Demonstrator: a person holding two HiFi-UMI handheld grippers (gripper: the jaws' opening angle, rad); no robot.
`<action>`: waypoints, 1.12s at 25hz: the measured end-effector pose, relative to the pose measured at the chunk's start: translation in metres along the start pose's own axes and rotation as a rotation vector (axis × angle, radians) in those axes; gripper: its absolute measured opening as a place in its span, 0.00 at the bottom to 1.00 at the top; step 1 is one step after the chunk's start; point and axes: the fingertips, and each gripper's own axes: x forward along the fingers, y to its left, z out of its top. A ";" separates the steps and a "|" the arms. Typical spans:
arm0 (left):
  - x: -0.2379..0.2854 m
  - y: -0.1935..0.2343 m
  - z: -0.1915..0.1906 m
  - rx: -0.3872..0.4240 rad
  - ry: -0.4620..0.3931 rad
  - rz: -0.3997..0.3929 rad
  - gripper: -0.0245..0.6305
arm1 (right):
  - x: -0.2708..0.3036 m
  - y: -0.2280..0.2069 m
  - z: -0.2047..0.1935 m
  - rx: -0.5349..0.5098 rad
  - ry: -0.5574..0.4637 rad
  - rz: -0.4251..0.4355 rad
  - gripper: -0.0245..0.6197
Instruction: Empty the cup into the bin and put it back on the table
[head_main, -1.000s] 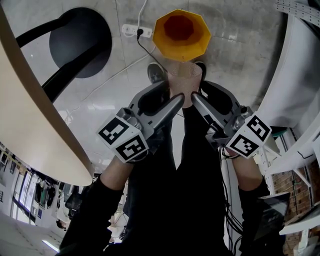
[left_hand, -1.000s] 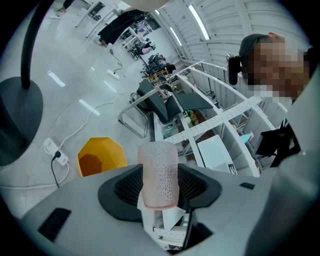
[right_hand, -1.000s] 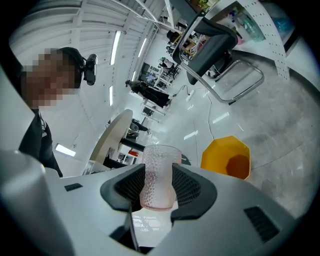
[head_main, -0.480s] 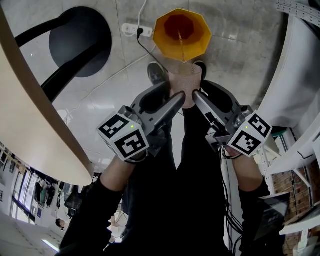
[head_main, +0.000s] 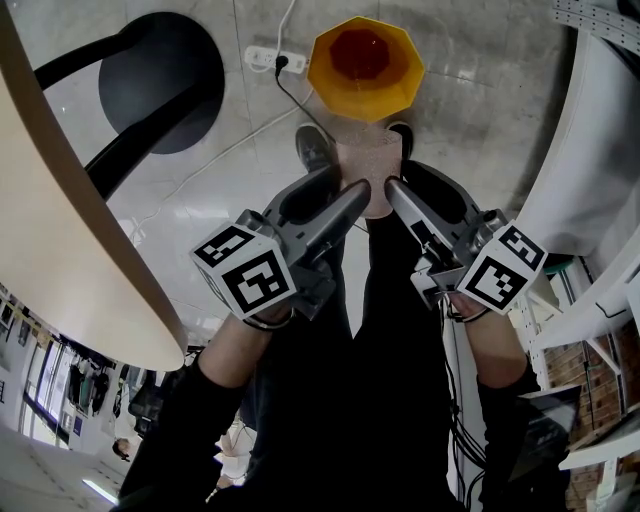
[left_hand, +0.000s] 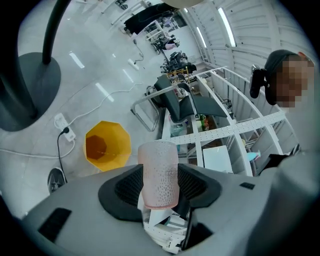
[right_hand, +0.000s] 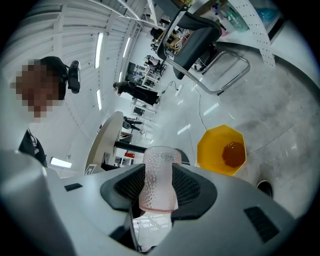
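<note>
Cup (head_main: 371, 165): pink, see-through, dimpled. It is held in the air over the floor, in front of the person's legs and just short of the near rim of the bin. It is well clear of the desk.

Left gripper (head_main: 356, 192): jaws closed on the cup from the left. In the left gripper view the cup stands between the two dark pads and both press against its sides.

Right gripper (head_main: 393, 190): jaws closed on the same cup from the right. The right gripper view shows the cup clamped between its pads in the same way.

Bin (head_main: 365, 68): yellow, eight-sided, upright on the grey floor just beyond the cup. A reddish-brown pool lies at its bottom.

Shoes (head_main: 314, 146): one shows on either side of the cup, near the bin.

Power strip (head_main: 262, 59): white, on the floor to the left of the bin, with a black cable plugged in.

Round black base (head_main: 160, 70): on the floor further left.

Desk (head_main: 70, 260): its tan curved edge runs down the left of the head view.

White shelving (head_main: 600, 200): fills the right side.
</note>
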 end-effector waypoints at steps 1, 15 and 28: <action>0.000 0.000 0.000 -0.014 0.004 0.003 0.38 | 0.000 0.000 0.000 0.007 0.001 -0.005 0.31; 0.001 -0.007 -0.001 -0.064 0.007 -0.007 0.38 | -0.007 0.002 0.006 0.058 -0.023 -0.024 0.31; 0.004 -0.013 -0.007 -0.050 0.017 -0.002 0.38 | -0.016 0.001 0.006 0.041 -0.040 -0.023 0.31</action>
